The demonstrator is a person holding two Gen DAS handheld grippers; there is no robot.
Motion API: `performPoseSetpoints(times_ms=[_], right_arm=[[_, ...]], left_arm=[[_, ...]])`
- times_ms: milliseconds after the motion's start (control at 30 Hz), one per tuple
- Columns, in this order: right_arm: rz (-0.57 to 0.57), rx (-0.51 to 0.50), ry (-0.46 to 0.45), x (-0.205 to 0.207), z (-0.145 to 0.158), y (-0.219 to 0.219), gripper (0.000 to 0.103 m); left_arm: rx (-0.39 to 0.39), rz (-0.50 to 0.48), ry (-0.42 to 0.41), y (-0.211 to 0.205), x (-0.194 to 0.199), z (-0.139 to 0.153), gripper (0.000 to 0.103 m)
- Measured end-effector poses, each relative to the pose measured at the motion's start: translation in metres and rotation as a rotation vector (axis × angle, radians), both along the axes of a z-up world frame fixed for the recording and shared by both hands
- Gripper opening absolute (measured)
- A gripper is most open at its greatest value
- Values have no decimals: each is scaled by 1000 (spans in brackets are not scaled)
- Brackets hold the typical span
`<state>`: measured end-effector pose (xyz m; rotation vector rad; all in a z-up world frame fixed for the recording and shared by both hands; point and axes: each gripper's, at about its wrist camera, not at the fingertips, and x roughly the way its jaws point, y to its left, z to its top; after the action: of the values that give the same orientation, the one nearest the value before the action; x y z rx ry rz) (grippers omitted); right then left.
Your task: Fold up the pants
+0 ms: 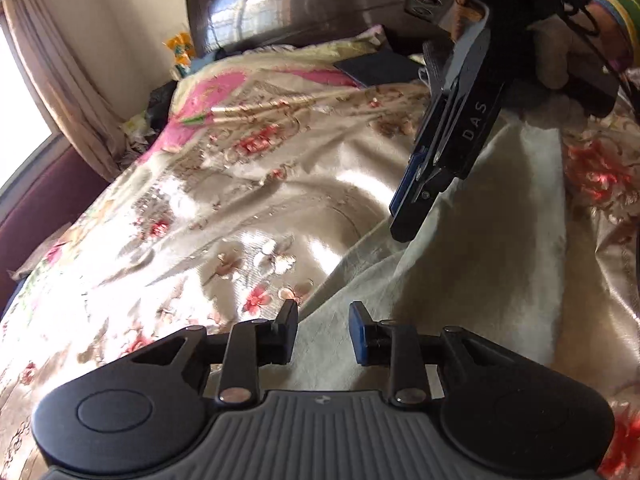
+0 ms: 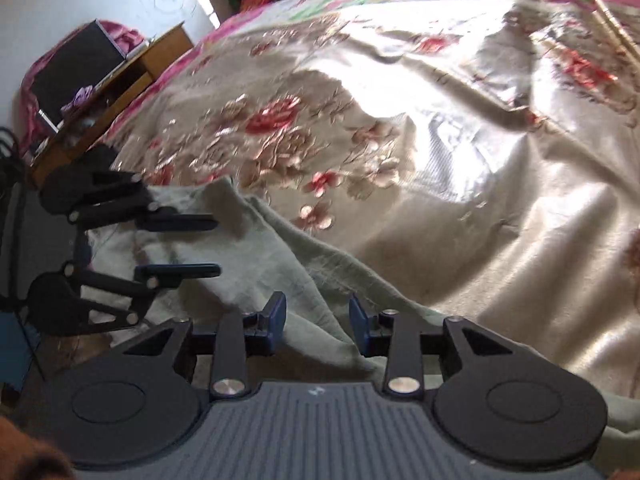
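Pale cream-green pants [image 1: 460,264] lie crumpled on a shiny floral bedspread [image 1: 224,200]. My left gripper [image 1: 323,332] is open, its jaws apart just above the pants' near edge, holding nothing. My right gripper [image 1: 408,216] shows in the left wrist view from the side, pointing down at the pants further along. In the right wrist view my right gripper [image 2: 318,322] is open over a fold of the pants [image 2: 280,256], empty. My left gripper [image 2: 200,244] shows there at the left, open above the cloth.
The bedspread [image 2: 440,140] covers a wide bed. A dark wooden headboard [image 1: 304,4] stands at the far end, with a curtain [image 1: 60,60] and window on the left. A wooden side table [image 2: 132,76] with a dark box stands beside the bed.
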<state>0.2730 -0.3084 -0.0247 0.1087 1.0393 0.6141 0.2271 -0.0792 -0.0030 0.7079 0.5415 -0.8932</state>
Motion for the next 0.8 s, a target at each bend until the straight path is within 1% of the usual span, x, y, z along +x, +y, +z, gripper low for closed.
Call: performPoseSetpoints(times_ms=[33,133,200,233,300,333,367,400,433,500,567,600,633,667,700,733,767,800], right_arm=[[34,-7,33,-1,-6,4,37],[93,-29,120,6,-19,14,37],[127,-74,145,10,-28,23,37],[129,-82,155,12,-29,26,35],[127,-75,177,13,-28,29,19],[119,-75,186,13,-25,30,4],[113,-81,183,11,-20,31,3],[118,-96,158,8,-15,33,3],[121,-124,111,4,-6,36,3],[100,-158,10,0,16,40,3],[69,-217,-148,-7,35,43,5],[59,-242,-226,-12,40,44,12],[52,-262,-245,-13,40,45,21],[59,-280,-207,-13,36,44,38],[39,-289,-171,-14,29,40,40],[-13,-281,-155,-21,27,30,37],[-52,-275,-144,-27,26,20,37],[-111,-273,-140,-36,27,8,37]], left_arm=[[21,-24,25,-5,7,-6,43],[73,-90,61,-16,13,-19,43],[104,-135,71,-20,12,-23,43],[122,-158,78,-21,12,-25,43],[161,-190,93,-23,13,-30,43],[174,-203,100,-23,15,-31,44],[180,-209,101,-24,17,-31,45],[184,-209,99,-23,20,-29,45],[177,-206,87,-23,22,-26,45],[144,-186,36,-19,23,-17,45],[82,-131,-10,-14,27,-7,45],[63,-99,-11,-13,29,-5,45],[60,-81,7,-11,30,-7,45],[69,-72,27,-10,30,-11,45],[89,-66,38,-9,29,-16,45],[110,-64,39,-9,26,-21,45],[129,-63,33,-7,21,-26,45],[128,-60,32,-5,16,-26,45]])
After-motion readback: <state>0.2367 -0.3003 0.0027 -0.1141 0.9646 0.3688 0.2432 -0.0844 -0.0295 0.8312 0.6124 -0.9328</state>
